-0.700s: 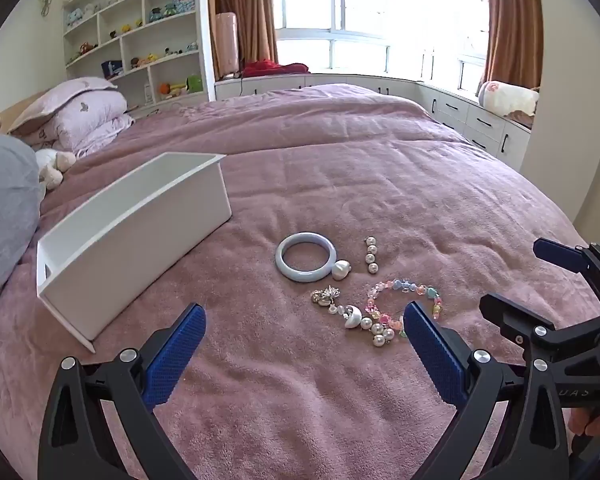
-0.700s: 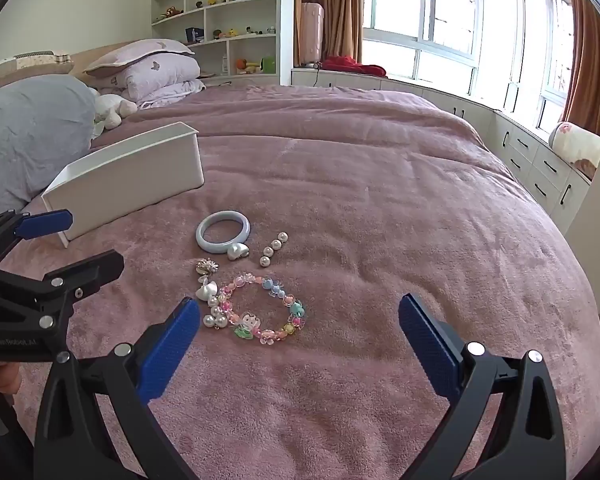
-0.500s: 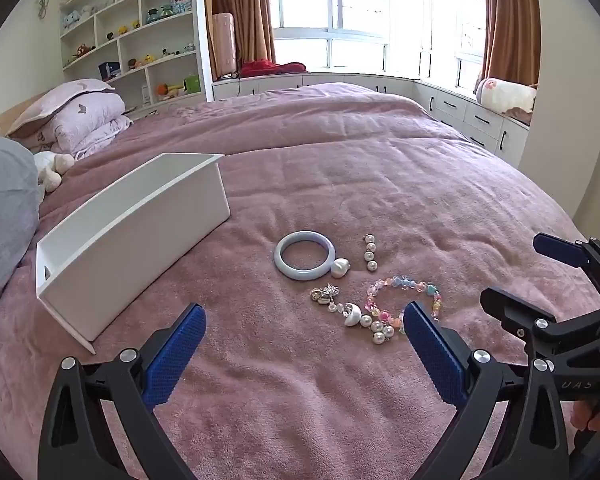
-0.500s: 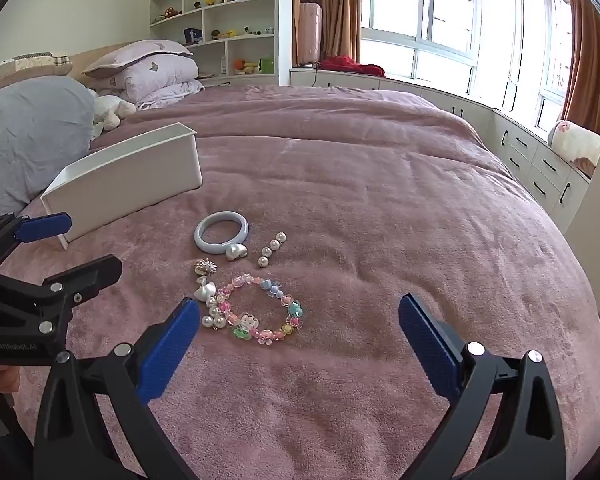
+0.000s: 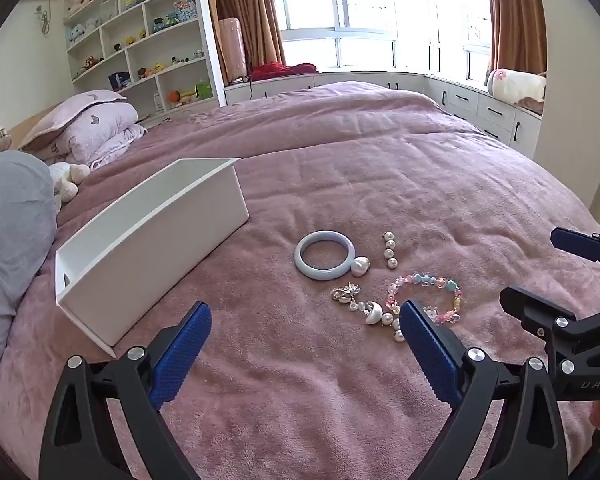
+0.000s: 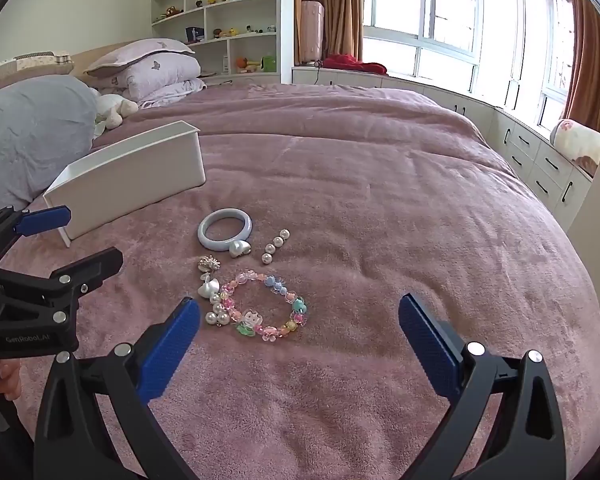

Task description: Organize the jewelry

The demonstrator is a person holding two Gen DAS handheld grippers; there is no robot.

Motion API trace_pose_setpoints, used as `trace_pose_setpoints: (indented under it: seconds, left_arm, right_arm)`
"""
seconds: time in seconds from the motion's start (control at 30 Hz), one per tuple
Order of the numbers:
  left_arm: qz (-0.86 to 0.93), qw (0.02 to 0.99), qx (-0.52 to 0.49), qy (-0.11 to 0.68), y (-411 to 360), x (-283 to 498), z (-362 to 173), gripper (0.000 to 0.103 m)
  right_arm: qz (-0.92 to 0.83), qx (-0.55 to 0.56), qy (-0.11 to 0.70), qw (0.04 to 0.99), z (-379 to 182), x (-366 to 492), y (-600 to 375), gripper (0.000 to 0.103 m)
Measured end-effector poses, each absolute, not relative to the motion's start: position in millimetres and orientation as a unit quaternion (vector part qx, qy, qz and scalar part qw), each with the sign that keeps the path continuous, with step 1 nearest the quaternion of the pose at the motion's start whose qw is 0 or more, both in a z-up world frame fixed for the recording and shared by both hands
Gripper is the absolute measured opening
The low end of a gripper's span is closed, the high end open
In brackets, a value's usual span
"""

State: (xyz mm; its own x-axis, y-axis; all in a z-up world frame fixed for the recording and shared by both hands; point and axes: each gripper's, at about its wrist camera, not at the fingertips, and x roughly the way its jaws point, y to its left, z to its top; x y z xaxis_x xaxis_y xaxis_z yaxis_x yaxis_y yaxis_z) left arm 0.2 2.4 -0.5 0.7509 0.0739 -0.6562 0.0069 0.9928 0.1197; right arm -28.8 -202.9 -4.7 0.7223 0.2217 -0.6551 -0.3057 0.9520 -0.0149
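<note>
Jewelry lies on the pink bedspread: a pale blue bangle [image 5: 325,255] [image 6: 225,229], a short row of pearls [image 5: 390,250] [image 6: 275,246], a pastel bead bracelet [image 5: 426,298] [image 6: 266,306], and pearl and silver pieces [image 5: 366,308] [image 6: 210,286]. A long white box [image 5: 148,240] [image 6: 128,176] stands open to the left. My left gripper [image 5: 306,350] is open and empty, short of the jewelry. My right gripper [image 6: 300,340] is open and empty, near the bead bracelet.
A grey pillow [image 5: 8,240] and pink pillows [image 5: 92,128] lie left of the box. Shelves [image 5: 140,40] and window cabinets [image 5: 480,108] stand beyond the bed. The bed edge curves away on the right [image 6: 580,280].
Both grippers have edged slightly forward toward the jewelry. Both stay open. The jewelry and box have not moved.
</note>
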Motion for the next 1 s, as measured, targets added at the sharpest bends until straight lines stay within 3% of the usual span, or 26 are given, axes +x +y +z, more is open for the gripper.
trace_pose_setpoints:
  seconds: [0.37,1.0]
  left_arm:
    - [0.027,0.946,0.110,0.305,-8.1,-9.0,9.5,0.097]
    - [0.006,0.948,0.073,0.309,-2.6,-9.1,15.2,0.097]
  right_arm:
    - [0.147,-0.062,0.342,0.926,-3.2,-30.4,-202.2,0.098]
    - [0.144,-0.069,0.351,0.923,-8.3,-28.2,-202.4,0.095]
